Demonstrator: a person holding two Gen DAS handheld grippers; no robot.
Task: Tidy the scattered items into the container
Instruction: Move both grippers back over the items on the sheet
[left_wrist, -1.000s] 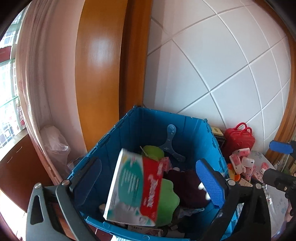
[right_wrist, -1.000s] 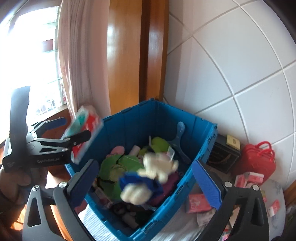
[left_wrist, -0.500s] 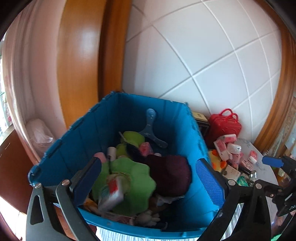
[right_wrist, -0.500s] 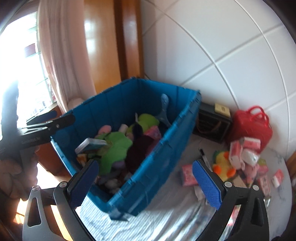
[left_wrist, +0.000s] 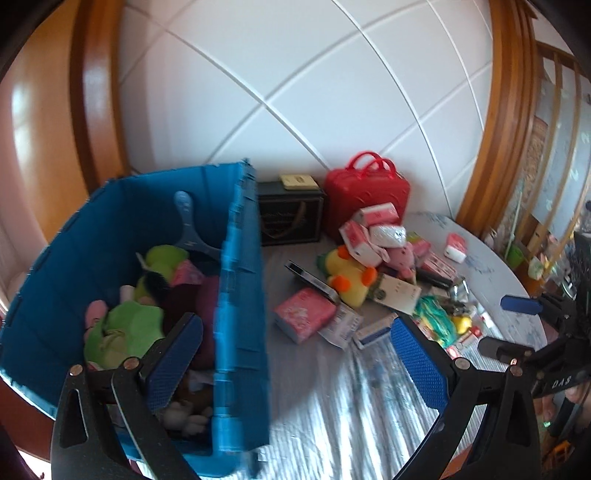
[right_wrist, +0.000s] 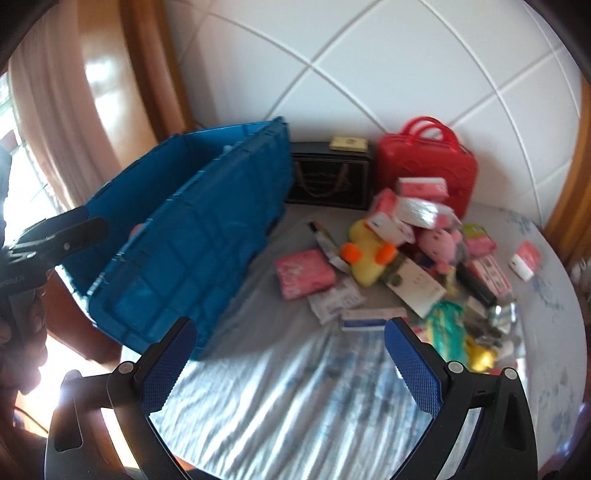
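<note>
Both grippers are seen empty, jaws spread wide: left gripper (left_wrist: 295, 354) near the blue container (left_wrist: 240, 295), right gripper (right_wrist: 288, 365) over bare striped cloth (right_wrist: 280, 398) on the desk. Open room is judged widest on that cloth, right of the container. Beyond it, the scattered items (right_wrist: 406, 258) are heaped tightly right of the container; the pink packet (right_wrist: 304, 273) lies nearest its wall. Flat packets could be pushed, not pinched, or a neighbour dragged off the desk's curved edge (right_wrist: 569, 295). Farthest, a red case (right_wrist: 424, 166) and black box (right_wrist: 328, 177) stand against the tiled wall.
</note>
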